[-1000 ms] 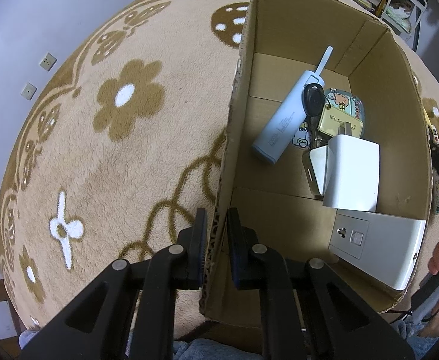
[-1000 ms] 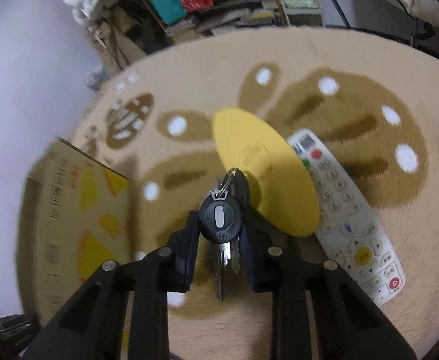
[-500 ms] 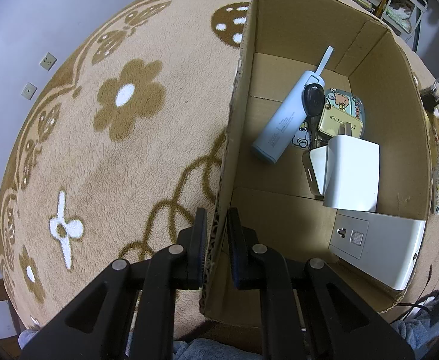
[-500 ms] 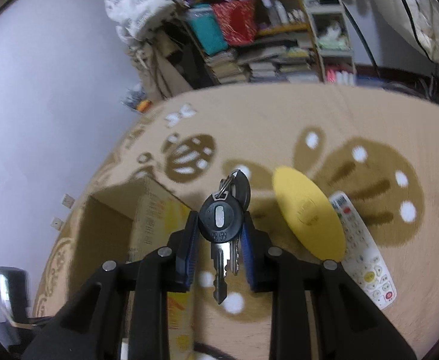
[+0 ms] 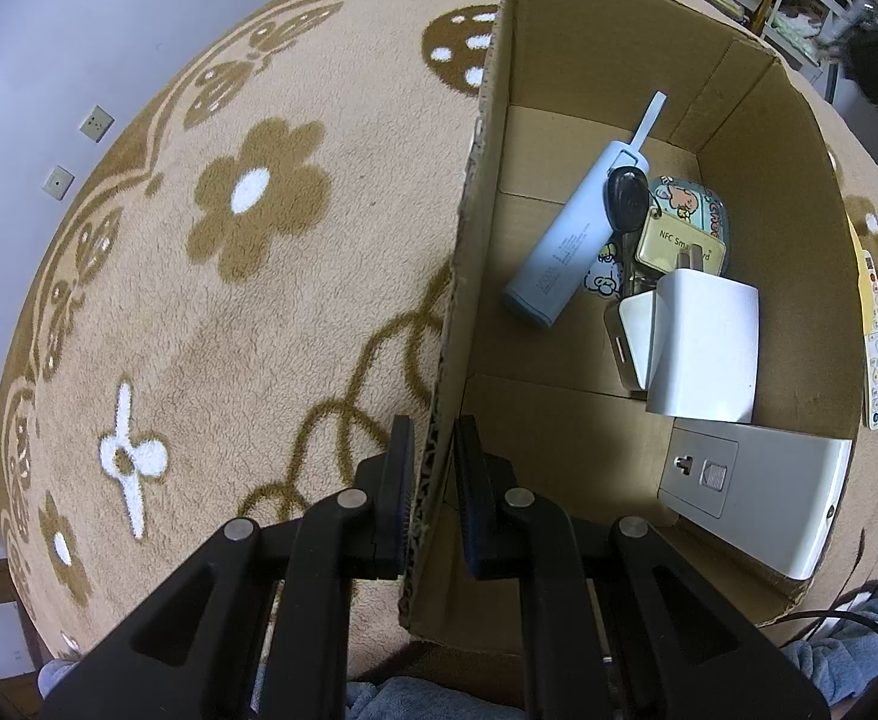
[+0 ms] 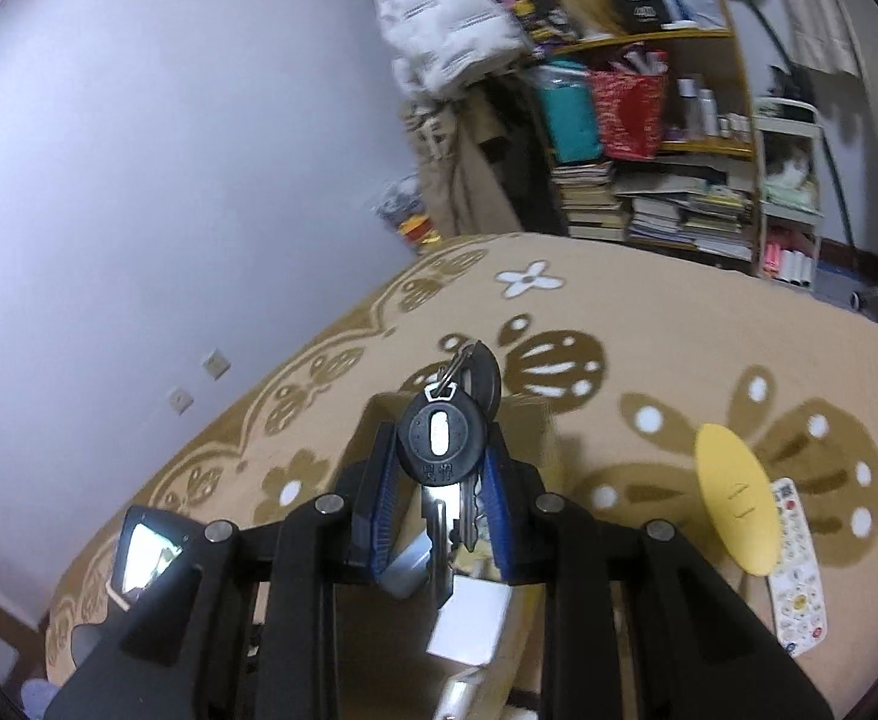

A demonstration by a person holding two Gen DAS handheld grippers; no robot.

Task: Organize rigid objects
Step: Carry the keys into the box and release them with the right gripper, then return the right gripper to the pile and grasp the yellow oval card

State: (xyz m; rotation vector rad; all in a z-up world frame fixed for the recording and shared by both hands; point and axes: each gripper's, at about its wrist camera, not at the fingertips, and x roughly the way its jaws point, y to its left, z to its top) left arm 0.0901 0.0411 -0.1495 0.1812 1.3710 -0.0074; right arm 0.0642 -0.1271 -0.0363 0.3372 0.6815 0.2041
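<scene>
An open cardboard box (image 5: pixel 565 66) stands on the flowered rug. My left gripper (image 5: pixel 432 438) is shut on the box's left wall, one finger outside and one inside. In the box lie a pale blue power bank (image 5: pixel 571 240), a black-headed key (image 5: pixel 625 201), a gold NFC card (image 5: pixel 679 246), a white charger (image 5: pixel 706 354) and a white socket panel (image 5: pixel 751 498). My right gripper (image 6: pixel 439 480) is shut on a bunch of keys (image 6: pixel 442 438) with a black round head, held in the air above the box (image 6: pixel 529 420). The white charger (image 6: pixel 469 624) shows below its fingers.
On the rug to the right of the box lie a yellow disc (image 6: pixel 736 498) and a white remote (image 6: pixel 796 570), the remote (image 5: pixel 877 354) also showing in the left wrist view. A cluttered bookshelf (image 6: pixel 649 180) stands at the rug's far edge. A grey wall runs along the left.
My right gripper has risen with the keys and swung from over the rug by the yellow disc to above the box. The left gripper has kept its hold on the box wall.
</scene>
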